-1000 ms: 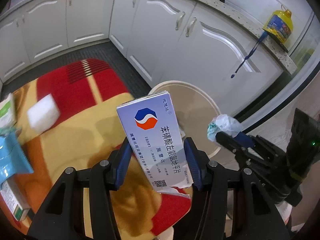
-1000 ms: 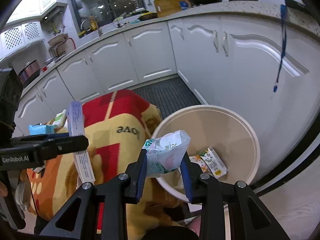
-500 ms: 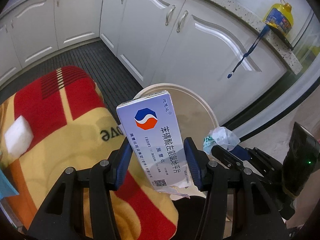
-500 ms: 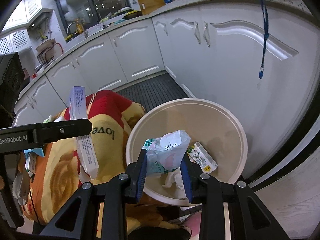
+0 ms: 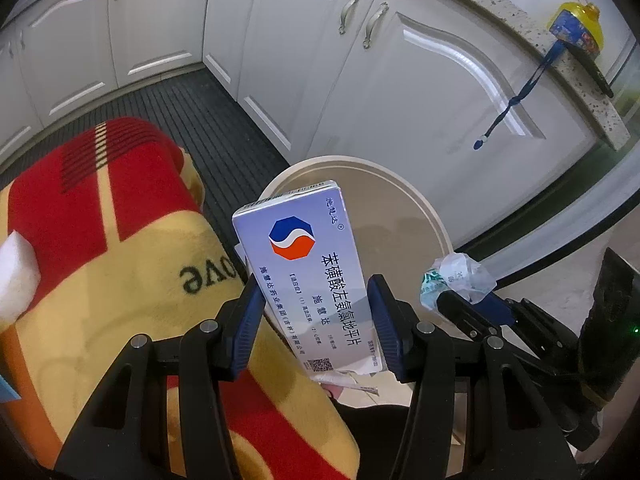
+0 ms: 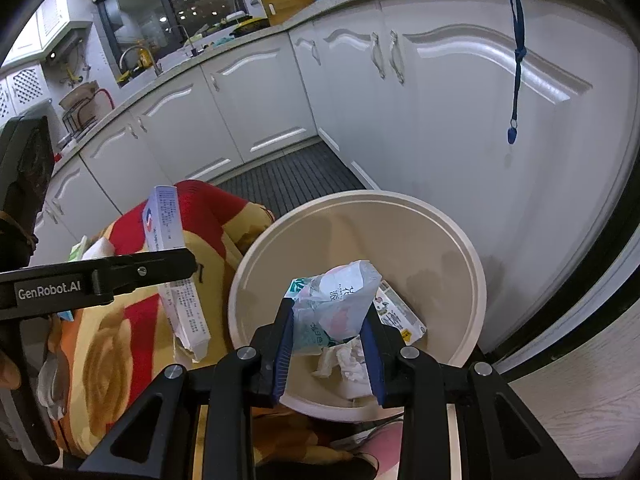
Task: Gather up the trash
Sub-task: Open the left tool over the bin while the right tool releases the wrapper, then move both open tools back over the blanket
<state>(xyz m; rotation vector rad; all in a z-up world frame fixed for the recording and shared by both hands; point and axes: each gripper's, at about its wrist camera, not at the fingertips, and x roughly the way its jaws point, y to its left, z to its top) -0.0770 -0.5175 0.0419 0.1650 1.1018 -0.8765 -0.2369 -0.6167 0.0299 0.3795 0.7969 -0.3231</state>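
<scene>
My left gripper [image 5: 316, 312] is shut on a pale blue medicine box [image 5: 308, 272] with a red and blue logo, held upright at the near rim of the round beige trash bin [image 5: 432, 216]. My right gripper [image 6: 330, 332] is shut on a crumpled plastic wrapper [image 6: 332, 300] and holds it over the bin [image 6: 472, 264]. Inside the bin lie a small carton [image 6: 400, 316] and crumpled white tissue [image 6: 348, 360]. The box also shows in the right wrist view [image 6: 176, 264], the wrapper in the left wrist view [image 5: 456, 276].
A red and yellow blanket [image 5: 100, 264] covers the surface to the left, with a white sponge [image 5: 16, 272] on it. White kitchen cabinets [image 5: 400, 80] stand close behind the bin. A blue lanyard [image 6: 516, 48] hangs from the counter.
Both grippers have moved forward and right toward the bin, each still holding its item. The wrapper now hangs over the bin's inside, and the box sits at its rim.
</scene>
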